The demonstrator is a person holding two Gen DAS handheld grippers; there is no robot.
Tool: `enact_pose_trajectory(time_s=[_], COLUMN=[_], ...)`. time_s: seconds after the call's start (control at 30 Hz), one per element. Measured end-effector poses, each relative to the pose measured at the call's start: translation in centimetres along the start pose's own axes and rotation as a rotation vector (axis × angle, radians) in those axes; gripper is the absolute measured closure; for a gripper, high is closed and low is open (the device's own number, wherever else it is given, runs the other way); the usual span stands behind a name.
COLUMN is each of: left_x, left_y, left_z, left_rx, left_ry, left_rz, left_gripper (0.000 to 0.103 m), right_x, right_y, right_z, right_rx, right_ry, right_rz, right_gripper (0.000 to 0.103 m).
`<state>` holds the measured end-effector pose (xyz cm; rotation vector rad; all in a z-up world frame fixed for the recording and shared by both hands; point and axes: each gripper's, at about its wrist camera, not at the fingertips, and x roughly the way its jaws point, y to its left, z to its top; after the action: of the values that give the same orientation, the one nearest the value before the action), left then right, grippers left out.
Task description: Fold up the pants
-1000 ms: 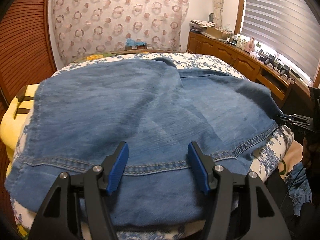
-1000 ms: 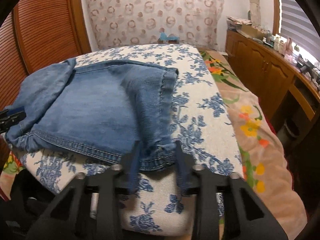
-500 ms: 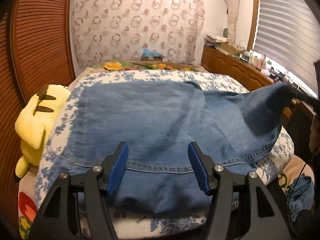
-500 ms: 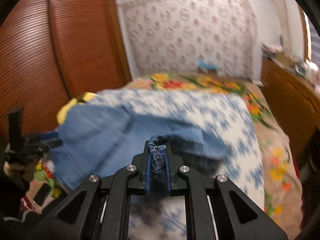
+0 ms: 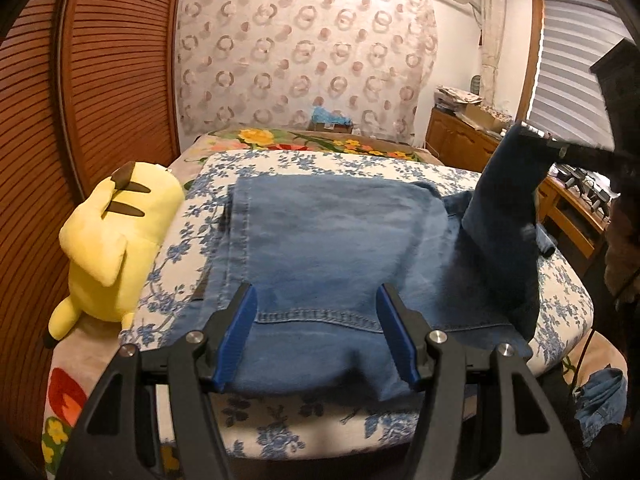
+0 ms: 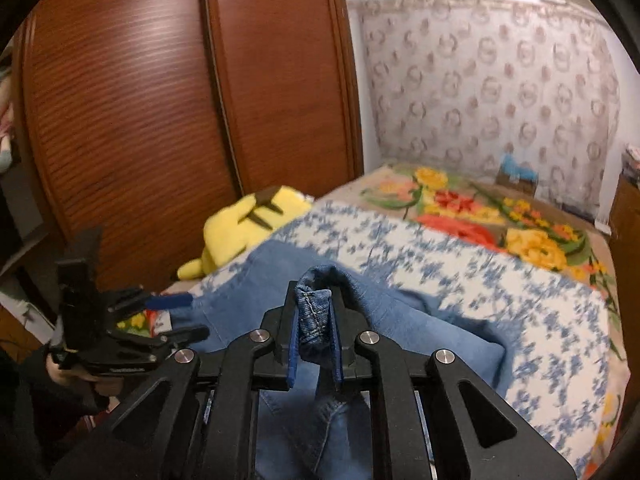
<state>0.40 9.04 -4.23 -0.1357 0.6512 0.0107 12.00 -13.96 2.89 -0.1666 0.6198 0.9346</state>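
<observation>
Blue jeans (image 5: 336,248) lie spread on the blue-flowered bed cover (image 5: 400,164). My left gripper (image 5: 316,312) is open, its blue pads on either side of the near hem, just above the cloth. My right gripper (image 6: 316,308) is shut on the jeans' leg hem (image 6: 314,316) and holds it lifted above the bed. In the left wrist view that raised leg (image 5: 504,216) stands up at the right, pinched by the right gripper (image 5: 540,140). In the right wrist view the left gripper (image 6: 176,316) is at the left, over the bed edge.
A yellow plush toy (image 5: 116,232) lies on the bed's left side beside a wooden slatted wardrobe (image 5: 100,80). A wooden sideboard (image 5: 560,200) with clutter runs along the right under the window blind. A bright floral blanket (image 6: 500,216) covers the far bed. More blue cloth (image 5: 600,404) lies on the floor.
My right gripper closed on the leg hem and lifted it up and toward the left over the jeans. My left gripper has pulled back and stayed open.
</observation>
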Motion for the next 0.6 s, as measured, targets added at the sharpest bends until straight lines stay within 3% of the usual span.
enact_pose_trajectory(time_s=[0.07, 0.17, 0.27, 0.6], left_x=[0.0, 0.3, 0.8, 3.4], left_y=[0.2, -0.1, -0.8, -4.6], left_z=[-0.1, -0.2, 0.0, 1.8], left_rx=[-0.005, -0.002, 0.007, 0.066], left_ry=[0.001, 0.005, 0.013, 0.028], left_rz=[-0.001, -0.009, -0.023, -0.087], left_gripper=[0.042, 0.042, 0.042, 0.042], right_x=[1.0, 0.8, -0.3, -1.3], right_y=[-0.3, -1.3, -2.5, -6.9], right_z=[-0.6, -1.5, -2.3, -7.4], right_rx=[0.008, 0.023, 0.036, 0.141], right_ry=[0.038, 0.044, 0.035, 0.083], right_rz=[-0.007, -0.02, -0.057, -0.201], right_gripper=[0.073, 0.069, 0.058, 0.052])
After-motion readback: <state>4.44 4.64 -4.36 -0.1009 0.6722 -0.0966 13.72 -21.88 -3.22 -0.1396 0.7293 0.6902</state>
